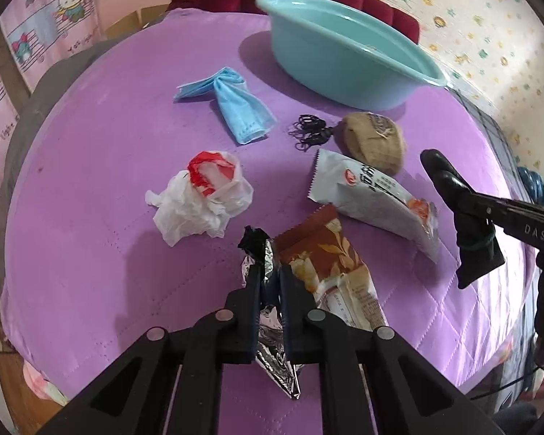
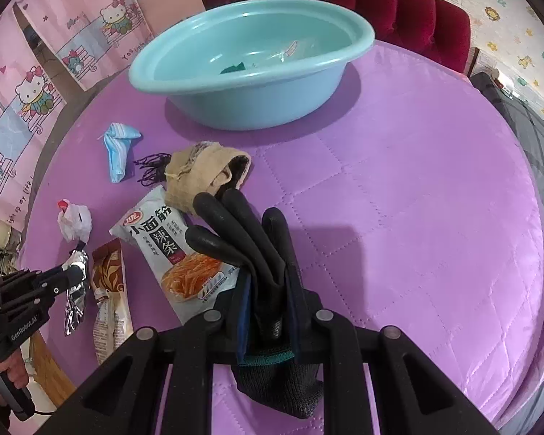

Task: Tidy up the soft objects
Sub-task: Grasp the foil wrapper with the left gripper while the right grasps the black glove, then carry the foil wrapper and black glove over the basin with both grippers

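Observation:
In the left wrist view my left gripper [image 1: 270, 275] is shut on a crumpled silver foil wrapper [image 1: 272, 348] with a black end, low over the purple cover. Beside it lie a brown snack packet [image 1: 330, 268] and a white snack packet [image 1: 373, 199]. In the right wrist view my right gripper [image 2: 268, 290] is shut on a black glove [image 2: 250, 239], whose fingers stick up past the jaws and whose cuff hangs below. A teal basin [image 2: 250, 65] stands at the back. A tan sock [image 2: 199, 174], a blue face mask [image 2: 118, 145] and a white plastic bag [image 2: 74, 223] lie loose.
Black hair ties [image 1: 308, 132] lie between the mask and the sock. The basin holds a small dark scrap [image 2: 232, 69] and a clear wrapper. A red padded headboard [image 2: 399, 3] stands behind it. A hand [image 2: 7, 380] holds the left gripper at the cover's left edge.

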The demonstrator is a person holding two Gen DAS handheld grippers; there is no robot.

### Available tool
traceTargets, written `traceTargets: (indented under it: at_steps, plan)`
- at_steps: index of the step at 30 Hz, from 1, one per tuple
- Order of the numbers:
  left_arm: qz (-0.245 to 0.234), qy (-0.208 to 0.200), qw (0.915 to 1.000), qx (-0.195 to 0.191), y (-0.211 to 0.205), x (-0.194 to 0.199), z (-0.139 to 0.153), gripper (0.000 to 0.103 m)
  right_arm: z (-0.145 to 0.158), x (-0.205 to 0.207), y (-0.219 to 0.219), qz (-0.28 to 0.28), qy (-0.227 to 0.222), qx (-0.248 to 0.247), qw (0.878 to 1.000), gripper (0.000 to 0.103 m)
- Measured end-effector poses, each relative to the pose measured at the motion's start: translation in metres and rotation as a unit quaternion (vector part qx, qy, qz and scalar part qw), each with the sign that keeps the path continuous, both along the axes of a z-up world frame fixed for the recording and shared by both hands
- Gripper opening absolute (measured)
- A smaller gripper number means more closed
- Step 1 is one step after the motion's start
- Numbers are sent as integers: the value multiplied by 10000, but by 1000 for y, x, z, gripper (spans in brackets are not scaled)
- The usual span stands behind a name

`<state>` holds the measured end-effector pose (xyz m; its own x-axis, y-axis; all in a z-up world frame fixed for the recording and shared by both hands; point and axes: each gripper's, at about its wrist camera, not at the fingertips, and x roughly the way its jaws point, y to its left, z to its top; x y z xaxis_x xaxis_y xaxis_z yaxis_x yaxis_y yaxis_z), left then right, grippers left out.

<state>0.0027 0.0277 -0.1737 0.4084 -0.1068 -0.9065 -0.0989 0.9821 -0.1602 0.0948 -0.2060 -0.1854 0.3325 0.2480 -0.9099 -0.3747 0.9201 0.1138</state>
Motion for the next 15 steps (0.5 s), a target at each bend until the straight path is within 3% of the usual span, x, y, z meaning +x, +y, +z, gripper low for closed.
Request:
traceTargets:
  at_steps: [15]
  plan:
    - [-641, -285, 9975, 95, -10, -1, 38, 9, 28, -21, -7, -395, -111, 114, 9991, 18]
